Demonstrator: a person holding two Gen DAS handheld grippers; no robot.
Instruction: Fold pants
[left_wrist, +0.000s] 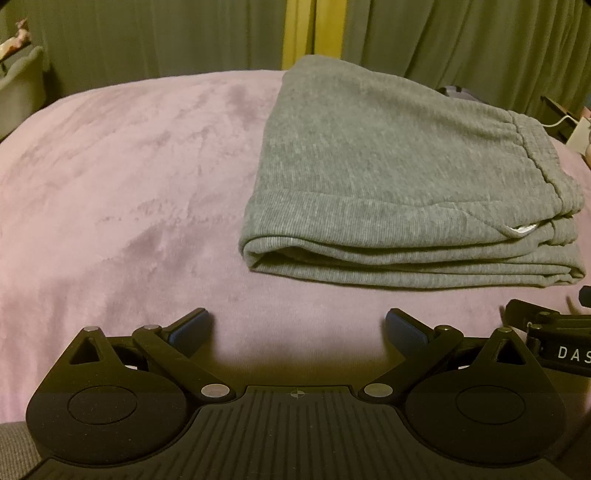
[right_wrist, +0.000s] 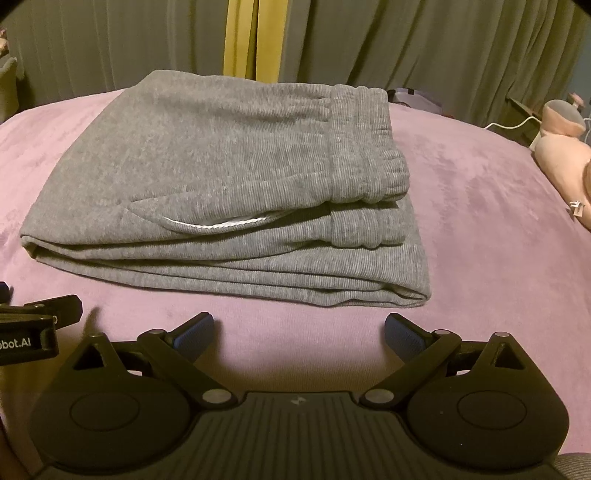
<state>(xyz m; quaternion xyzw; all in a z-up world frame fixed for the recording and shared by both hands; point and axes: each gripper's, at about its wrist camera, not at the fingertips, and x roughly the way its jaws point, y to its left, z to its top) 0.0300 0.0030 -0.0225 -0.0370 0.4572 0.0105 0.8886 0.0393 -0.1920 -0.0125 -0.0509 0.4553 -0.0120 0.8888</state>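
The grey pants (right_wrist: 221, 192) lie folded in a flat stack on the pink blanket (right_wrist: 480, 221) of a bed, just ahead of both tools and touched by neither. The right wrist view shows them nearly whole and centred: the ribbed waistband (right_wrist: 365, 147) sits at the right end, a pocket opening with a white edge (right_wrist: 214, 225) faces the camera, and the folded end is at the left, so the long axis runs left to right across the view. It alone shows a pink plush toy (right_wrist: 561, 155) at the right edge. The left wrist view puts the pants (left_wrist: 388, 177) to the right of centre and leaves a wide bare stretch of blanket (left_wrist: 110, 184) on the left.

The left hand-held gripper (left_wrist: 297, 325) is spread wide with nothing between its blue-padded fingers (left_wrist: 188, 328); the right hand-held gripper (right_wrist: 299, 326) stands the same, wide apart and empty. Each view catches only a cut-off black corner of the other tool (part of its lettering shows). Curtains (right_wrist: 406, 44) hang behind; small things at the far right of the bed are too dim to name.
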